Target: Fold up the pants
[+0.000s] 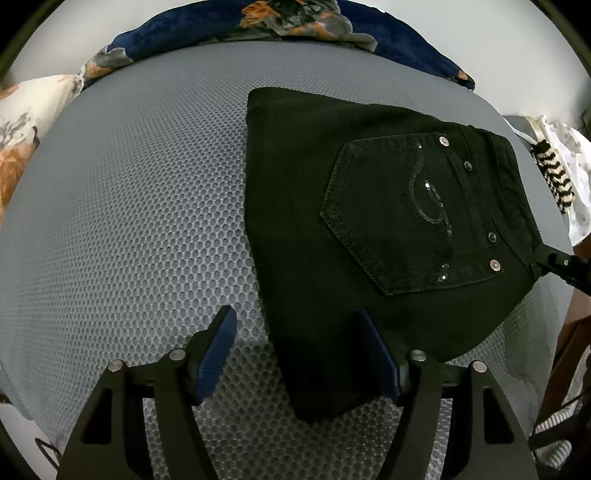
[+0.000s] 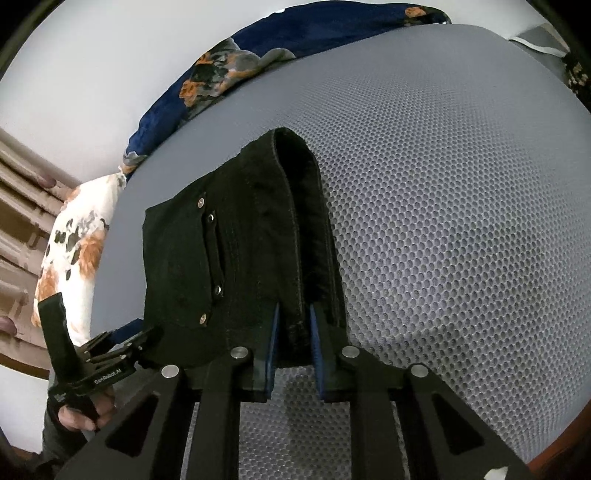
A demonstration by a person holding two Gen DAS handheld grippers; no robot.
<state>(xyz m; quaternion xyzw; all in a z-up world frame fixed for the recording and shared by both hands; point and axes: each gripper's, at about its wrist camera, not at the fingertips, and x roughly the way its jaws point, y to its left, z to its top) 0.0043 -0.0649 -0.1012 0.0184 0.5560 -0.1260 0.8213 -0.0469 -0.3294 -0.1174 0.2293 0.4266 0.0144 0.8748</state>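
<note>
Black pants (image 1: pixel 332 184) lie folded on a grey mesh mattress (image 1: pixel 129 221), a back pocket with sequins facing up. My left gripper (image 1: pixel 295 317) stands open over the near lower corner of the folded cloth; its blue pads are wide apart and do not press. My right gripper (image 2: pixel 294 315) is shut on the waistband edge of the pants (image 2: pixel 251 240), which rises a little between its pads. From the left wrist view, the right gripper (image 1: pixel 543 260) shows at the pants' right edge. In the right wrist view, the left gripper (image 2: pixel 136 341) is at the lower left, held by a hand (image 2: pixel 85 410).
A dark blue floral blanket (image 1: pixel 295 18) is bunched along the far side of the mattress. A white and orange floral pillow (image 1: pixel 22 129) lies at the left. A black-and-white striped knit piece (image 1: pixel 554 173) hangs off the right edge. Bare mattress (image 2: pixel 443 221) spreads to the right of the pants.
</note>
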